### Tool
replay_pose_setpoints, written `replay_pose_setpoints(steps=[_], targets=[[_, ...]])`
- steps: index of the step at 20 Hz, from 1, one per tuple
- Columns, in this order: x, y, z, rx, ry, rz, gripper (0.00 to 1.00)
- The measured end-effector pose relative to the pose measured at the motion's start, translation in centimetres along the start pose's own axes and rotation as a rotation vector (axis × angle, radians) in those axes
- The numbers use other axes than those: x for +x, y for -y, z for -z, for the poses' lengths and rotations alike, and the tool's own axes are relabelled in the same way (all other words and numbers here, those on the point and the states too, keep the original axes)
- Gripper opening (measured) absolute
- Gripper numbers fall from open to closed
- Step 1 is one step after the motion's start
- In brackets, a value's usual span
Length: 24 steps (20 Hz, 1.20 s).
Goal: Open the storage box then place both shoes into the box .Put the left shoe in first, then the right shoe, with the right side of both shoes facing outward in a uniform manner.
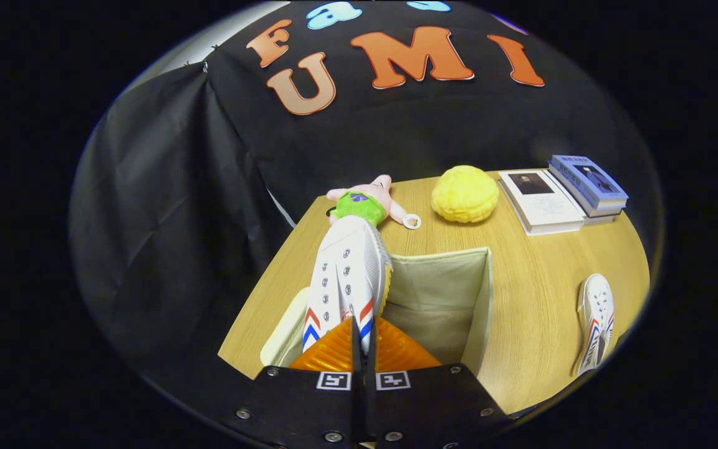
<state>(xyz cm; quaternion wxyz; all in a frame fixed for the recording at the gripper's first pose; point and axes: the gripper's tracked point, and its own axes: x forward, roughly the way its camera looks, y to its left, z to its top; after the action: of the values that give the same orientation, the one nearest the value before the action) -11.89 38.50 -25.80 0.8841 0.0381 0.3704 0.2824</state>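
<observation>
My gripper (pixel 363 337) is shut on a white canvas shoe (pixel 346 274) with red and blue chevrons, pinching its heel edge between both fingers. The shoe hangs toe-forward over the left part of the open beige fabric storage box (pixel 480 299), whose inside shows to the right of the shoe. A second matching white shoe (pixel 596 321) lies on the wooden table to the right of the box, toe pointing away.
Beyond the box lie a pink and green plush toy (pixel 365 202), a yellow fluffy ball (pixel 465 194) and a stack of books (pixel 561 193). The wooden table (pixel 540 349) ends at the left against black cloth.
</observation>
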Motion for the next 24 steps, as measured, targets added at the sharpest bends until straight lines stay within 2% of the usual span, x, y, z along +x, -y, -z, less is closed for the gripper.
replay_pose_setpoints(steps=[7, 8, 12, 17, 24], targets=[[1.1, -0.5, 2.5, 0.179, -0.082, 0.057, 0.02], [1.6, -1.2, 3.4, 0.165, -0.13, 0.049, 0.03], [0.8, -1.5, 3.8, 0.088, -0.135, 0.036, 0.98], [-1.0, -0.2, 0.7, 0.071, -0.048, 0.033, 0.99], [-4.6, 6.6, -3.1, 0.085, 0.06, 0.1, 0.99]])
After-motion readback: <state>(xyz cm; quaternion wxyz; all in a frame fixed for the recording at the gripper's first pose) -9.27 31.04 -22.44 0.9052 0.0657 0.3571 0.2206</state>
